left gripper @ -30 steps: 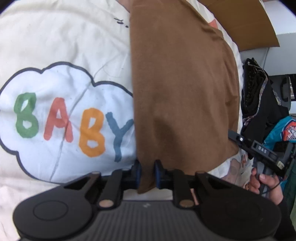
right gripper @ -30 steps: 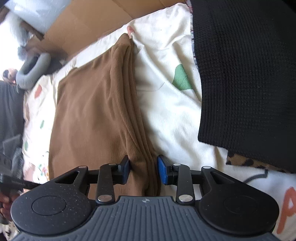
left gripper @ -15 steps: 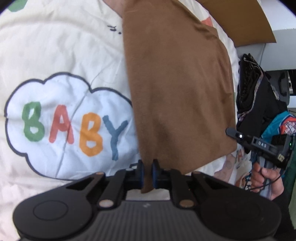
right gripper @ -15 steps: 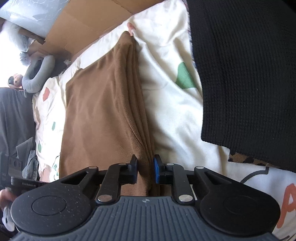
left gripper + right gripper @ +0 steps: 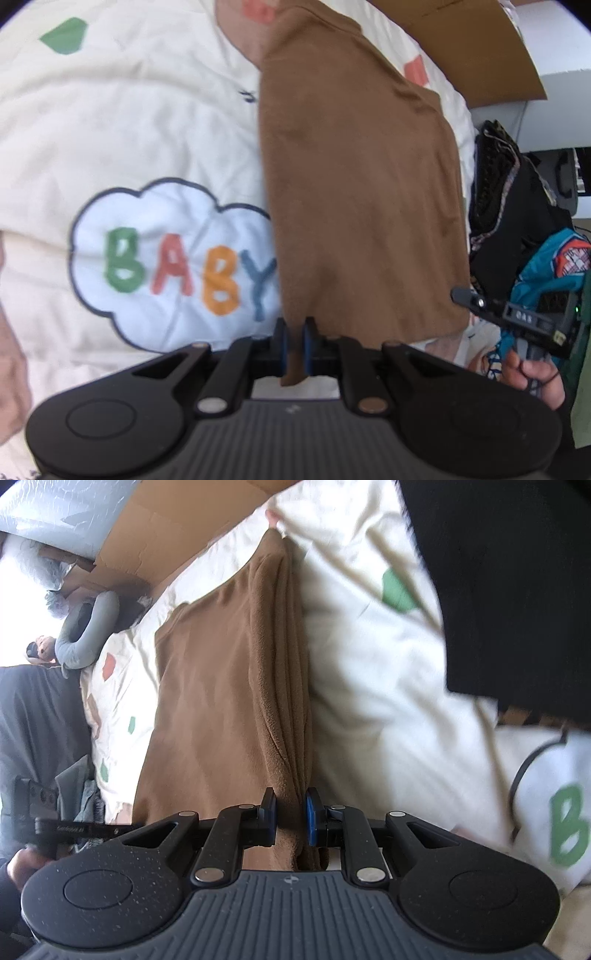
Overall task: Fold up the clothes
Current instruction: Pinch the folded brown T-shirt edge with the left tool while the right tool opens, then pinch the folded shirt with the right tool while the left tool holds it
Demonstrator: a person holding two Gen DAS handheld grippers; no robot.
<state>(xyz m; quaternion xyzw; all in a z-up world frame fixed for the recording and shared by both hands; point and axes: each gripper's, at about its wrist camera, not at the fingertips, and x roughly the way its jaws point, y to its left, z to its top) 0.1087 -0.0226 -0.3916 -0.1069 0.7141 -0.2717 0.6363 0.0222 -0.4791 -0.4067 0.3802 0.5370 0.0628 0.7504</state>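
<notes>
A brown garment [image 5: 358,192] lies lengthwise on a cream bedspread [image 5: 129,122] printed with a "BABY" cloud. My left gripper [image 5: 293,341] is shut on its near left corner, and a small flap of cloth hangs below the pads. In the right wrist view the same brown garment [image 5: 221,701] shows a thick folded edge along its right side. My right gripper [image 5: 290,818] is shut on that bunched edge at the near end. The right gripper and the hand holding it [image 5: 532,373] also show at the right of the left wrist view.
A black knit garment [image 5: 517,583] lies on the bedspread to the right, over a leopard-print piece [image 5: 524,716]. Cardboard [image 5: 155,535] lies beyond the bed. A grey neck pillow [image 5: 88,627] is at far left. Dark clothes [image 5: 517,221] and a teal item [image 5: 550,266] are piled on the right.
The right jaws closed onto the brown garment's folded edge. Both grippers rose, lifting the near end of the cloth, so more of the bedspread and the cloth's far end show.
</notes>
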